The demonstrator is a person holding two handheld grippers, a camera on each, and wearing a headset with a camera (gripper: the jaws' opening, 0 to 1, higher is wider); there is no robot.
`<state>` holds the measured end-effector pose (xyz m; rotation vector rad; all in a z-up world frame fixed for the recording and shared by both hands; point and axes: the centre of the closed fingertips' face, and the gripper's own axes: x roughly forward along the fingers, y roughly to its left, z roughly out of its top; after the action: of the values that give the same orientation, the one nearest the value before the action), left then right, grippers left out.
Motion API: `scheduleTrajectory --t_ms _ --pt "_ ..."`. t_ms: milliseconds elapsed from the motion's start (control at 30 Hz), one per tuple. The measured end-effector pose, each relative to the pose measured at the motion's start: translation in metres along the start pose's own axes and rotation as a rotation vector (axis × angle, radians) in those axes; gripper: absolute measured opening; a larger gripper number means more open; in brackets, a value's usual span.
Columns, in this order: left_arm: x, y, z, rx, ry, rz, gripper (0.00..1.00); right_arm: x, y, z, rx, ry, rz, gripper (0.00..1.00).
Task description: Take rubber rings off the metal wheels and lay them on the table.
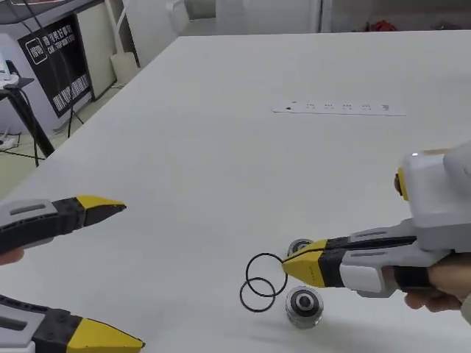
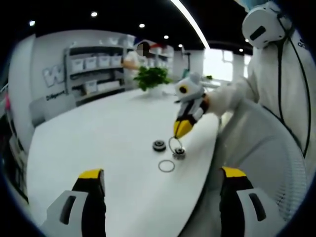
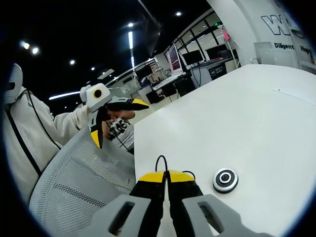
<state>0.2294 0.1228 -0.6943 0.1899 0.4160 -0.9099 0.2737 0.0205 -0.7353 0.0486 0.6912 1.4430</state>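
Note:
My right gripper [image 1: 287,266] [image 3: 167,174] is shut on a thin black rubber ring [image 1: 265,265], which loops up from its yellow tips [image 3: 160,163]. The left gripper view has that gripper [image 2: 180,132] with the ring [image 2: 174,144] dangling above a wheel [image 2: 178,152]. A second ring [image 1: 256,294] [image 2: 166,166] lies flat on the white table [image 1: 221,162]. One metal wheel [image 1: 304,305] [image 3: 225,179] sits just nearer than the right jaws, another wheel [image 1: 298,246] [image 2: 159,144] just beyond them. My left gripper [image 1: 129,276] [image 2: 161,178] hangs open at the left, holding nothing.
A white power strip [image 1: 338,109] lies farther back on the table. The table's left edge runs diagonally, with a black signboard [image 1: 62,66] on the floor beyond it. A mesh chair [image 3: 74,182] stands by the near edge. Shelves and a plant [image 2: 153,76] are across the room.

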Motion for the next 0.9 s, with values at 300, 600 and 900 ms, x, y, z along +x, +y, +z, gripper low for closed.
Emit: scheduleTrajectory --t_ms 300,600,900 --pt "-0.002 -0.003 -0.001 -0.014 -0.007 0.007 0.98 0.017 -0.006 -0.011 0.005 0.049 0.013 0.0" --pt "-0.002 -0.004 -0.001 -0.019 -0.01 0.011 0.98 0.027 -0.018 -0.024 0.026 0.092 -0.004 0.0" --pt "-0.002 -0.004 -0.002 -0.022 -0.009 0.012 0.98 0.035 -0.025 -0.033 0.04 0.119 -0.023 0.0"
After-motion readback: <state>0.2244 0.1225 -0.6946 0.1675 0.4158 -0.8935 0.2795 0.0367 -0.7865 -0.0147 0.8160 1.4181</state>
